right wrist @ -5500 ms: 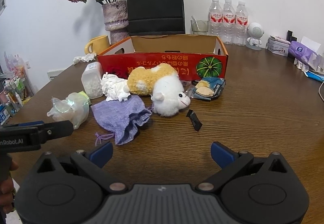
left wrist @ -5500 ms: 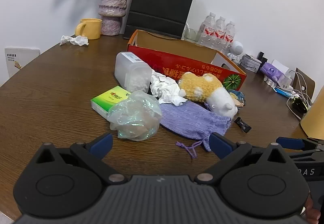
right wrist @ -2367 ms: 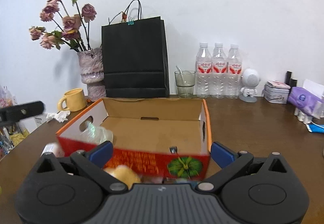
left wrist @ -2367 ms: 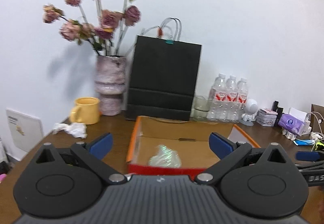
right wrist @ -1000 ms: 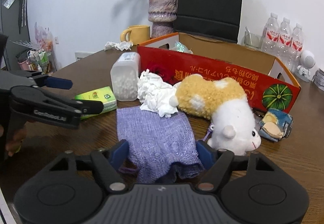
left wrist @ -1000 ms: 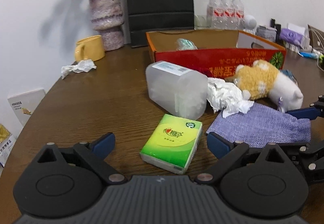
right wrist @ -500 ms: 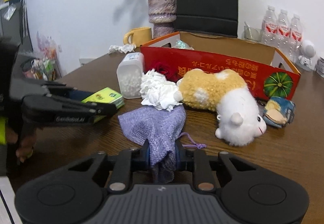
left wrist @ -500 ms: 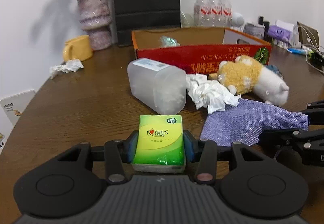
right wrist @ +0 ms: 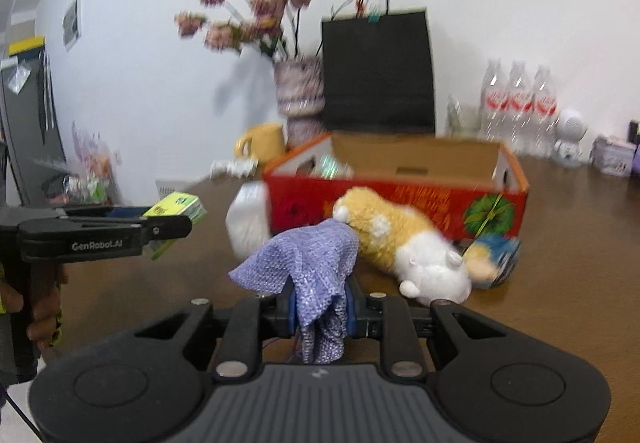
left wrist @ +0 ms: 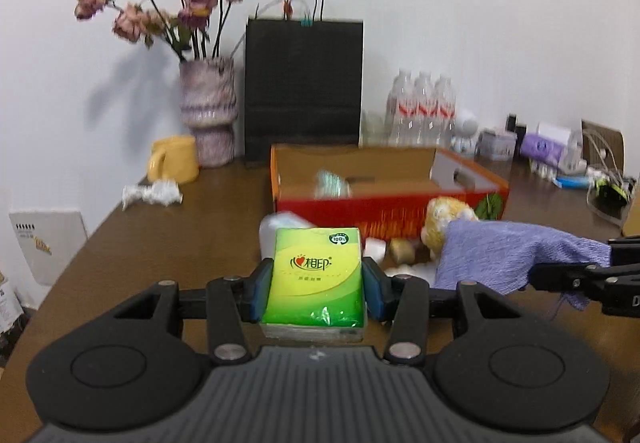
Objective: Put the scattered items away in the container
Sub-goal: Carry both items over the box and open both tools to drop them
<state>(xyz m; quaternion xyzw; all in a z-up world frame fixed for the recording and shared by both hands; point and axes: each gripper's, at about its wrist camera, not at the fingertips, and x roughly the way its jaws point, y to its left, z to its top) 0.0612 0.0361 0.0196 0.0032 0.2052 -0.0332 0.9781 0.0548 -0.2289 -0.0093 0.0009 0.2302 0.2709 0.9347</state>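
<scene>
Left wrist view: you are holding a green tissue pack (left wrist: 316,275) clamped between the jaws of your left gripper (left wrist: 317,289), lifted clear of the brown desk (left wrist: 192,219) and facing the red cardboard box (left wrist: 384,199) ahead. Inside that box, near its left wall, a crumpled iridescent plastic bag (left wrist: 330,183) is lying. At your right, your right gripper (right wrist: 321,309) is pinching a purple knit pouch (right wrist: 308,271) between narrow jaws, the cloth drooping over both sides and hanging in the air above the desk. Right wrist view: the yellow-and-white plush toy (right wrist: 404,243) is lying on its side on the desk just in front of the box, with a small blue snack packet (right wrist: 494,255) touching its white end. A translucent plastic jar (right wrist: 248,223) is sitting beside the box's left front corner, blurred in both views. Behind the box, a black paper bag (left wrist: 304,87), a vase of dried roses (left wrist: 208,115), a yellow mug (left wrist: 174,165) and three water bottles (left wrist: 420,107) are standing along the white wall, and a crumpled tissue (left wrist: 152,193) is lying near the mug.
</scene>
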